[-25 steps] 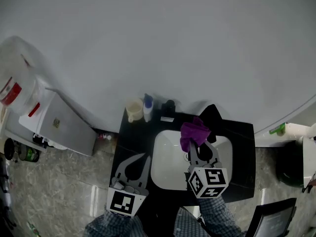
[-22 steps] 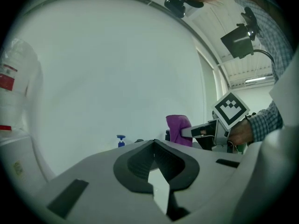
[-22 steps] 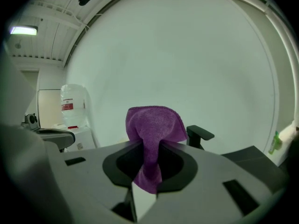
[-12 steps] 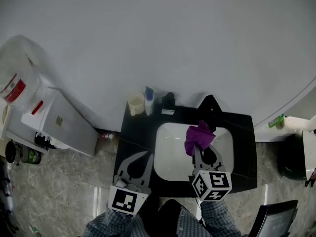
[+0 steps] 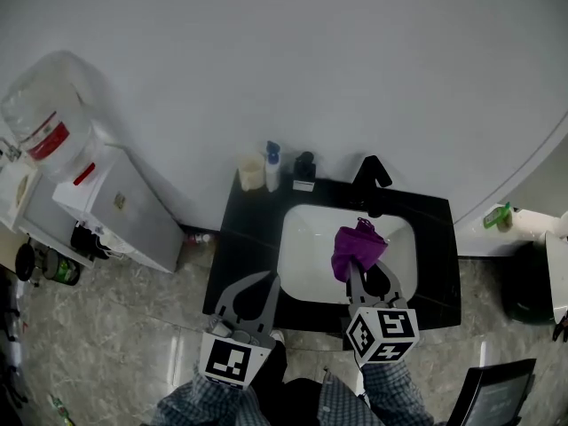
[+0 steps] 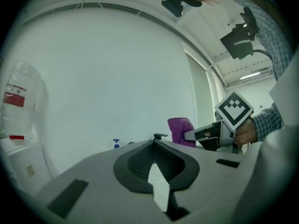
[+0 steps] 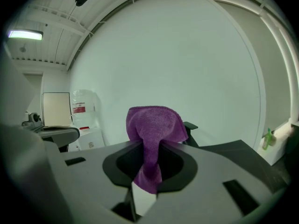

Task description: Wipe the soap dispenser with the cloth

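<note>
Right gripper (image 5: 358,272) is clamped on one purple cloth (image 5: 357,247), bunched above its jaws and held over the white basin (image 5: 300,269) set in the black counter (image 5: 241,242). Left gripper (image 5: 264,281) hovers at the counter's front edge, jaws together with nothing between them. One black tap (image 5: 371,174) stands behind the basin. Three containers stand in a row at the counter's back left corner, well apart from the cloth: one cream cup (image 5: 251,172), contents not discernible; one white bottle with a blue top (image 5: 272,167); one black soap dispenser (image 5: 304,167), nearest the tap
</note>
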